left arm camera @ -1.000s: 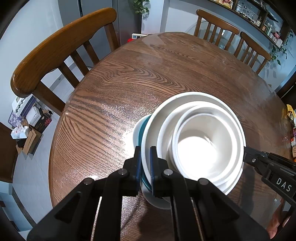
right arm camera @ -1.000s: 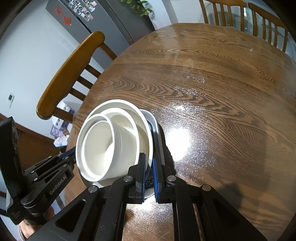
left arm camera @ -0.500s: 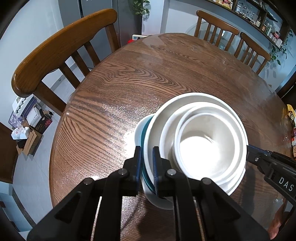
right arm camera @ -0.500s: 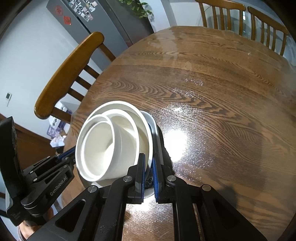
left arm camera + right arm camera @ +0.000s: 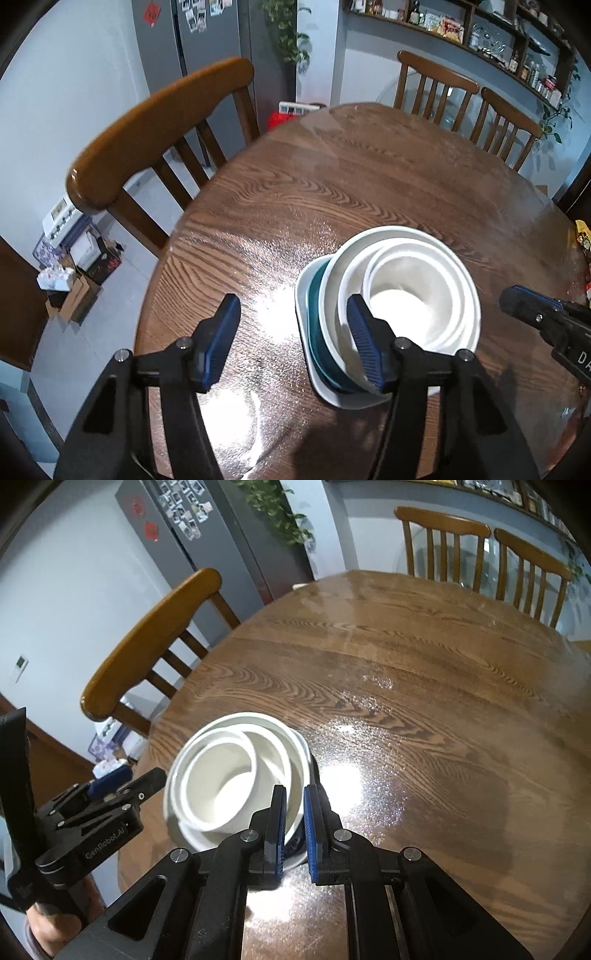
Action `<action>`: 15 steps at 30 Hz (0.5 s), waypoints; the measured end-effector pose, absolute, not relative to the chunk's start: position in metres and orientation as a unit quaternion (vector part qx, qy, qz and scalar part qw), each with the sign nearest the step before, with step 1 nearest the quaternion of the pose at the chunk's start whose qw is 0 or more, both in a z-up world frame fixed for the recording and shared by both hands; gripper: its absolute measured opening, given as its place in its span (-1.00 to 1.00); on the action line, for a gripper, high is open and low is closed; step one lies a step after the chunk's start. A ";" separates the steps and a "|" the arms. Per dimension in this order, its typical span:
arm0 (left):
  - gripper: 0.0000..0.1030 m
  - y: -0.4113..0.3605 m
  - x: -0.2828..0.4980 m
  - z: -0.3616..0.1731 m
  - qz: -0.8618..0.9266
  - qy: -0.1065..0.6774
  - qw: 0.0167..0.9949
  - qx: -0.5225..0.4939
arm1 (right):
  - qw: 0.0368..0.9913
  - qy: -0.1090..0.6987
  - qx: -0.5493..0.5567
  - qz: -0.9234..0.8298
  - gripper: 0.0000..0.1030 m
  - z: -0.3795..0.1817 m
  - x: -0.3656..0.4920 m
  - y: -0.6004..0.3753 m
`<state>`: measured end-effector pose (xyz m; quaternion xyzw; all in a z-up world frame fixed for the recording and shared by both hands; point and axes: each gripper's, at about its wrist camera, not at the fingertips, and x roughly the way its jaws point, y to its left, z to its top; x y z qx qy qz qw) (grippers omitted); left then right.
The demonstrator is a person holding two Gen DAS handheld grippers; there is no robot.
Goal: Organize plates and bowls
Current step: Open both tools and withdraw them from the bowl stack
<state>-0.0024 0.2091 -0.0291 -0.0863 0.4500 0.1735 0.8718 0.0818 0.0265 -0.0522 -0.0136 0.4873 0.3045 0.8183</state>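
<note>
The left claw (image 5: 291,341) was opening off the nested white ceramic dishes (image 5: 406,295) on the round wooden counter (image 5: 369,192), while the right claw (image 5: 294,830) stayed pinched together, stacking apparently done.

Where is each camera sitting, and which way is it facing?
Left wrist: on the left gripper, looking forward and down at the stack of dishes on the table; shows its own jaws opening, gripping nothing, and the right gripper at the right edge.
Right wrist: on the right gripper, looking down at the stack from its other side; shows its own shut jaws, plus the left gripper and a hand at lower left.
Shared: stack, table, wooden chairs.
</note>
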 end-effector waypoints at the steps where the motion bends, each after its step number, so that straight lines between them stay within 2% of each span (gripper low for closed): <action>1: 0.16 0.208 -0.004 -0.029 0.174 0.448 0.873 -0.084 | 0.818 0.484 -0.016 0.310 -0.79 -0.049 0.079 0.024; 2: 0.18 0.206 -0.008 -0.026 0.175 0.445 0.875 -0.082 | 0.819 0.482 -0.018 0.311 -0.72 -0.046 0.077 0.024; 4: 0.38 0.203 -0.014 -0.022 0.174 0.441 0.877 -0.079 | 0.822 0.475 -0.024 0.313 -0.63 -0.041 0.071 0.021; 9: 0.43 0.195 -0.026 -0.013 0.174 0.428 0.884 -0.073 | 0.826 0.463 -0.043 0.319 -0.17 -0.035 0.056 0.019; 15: 0.53 0.184 -0.036 -0.007 0.175 0.421 0.887 -0.072 | 0.821 0.458 -0.055 0.337 -0.13 -0.032 0.041 0.015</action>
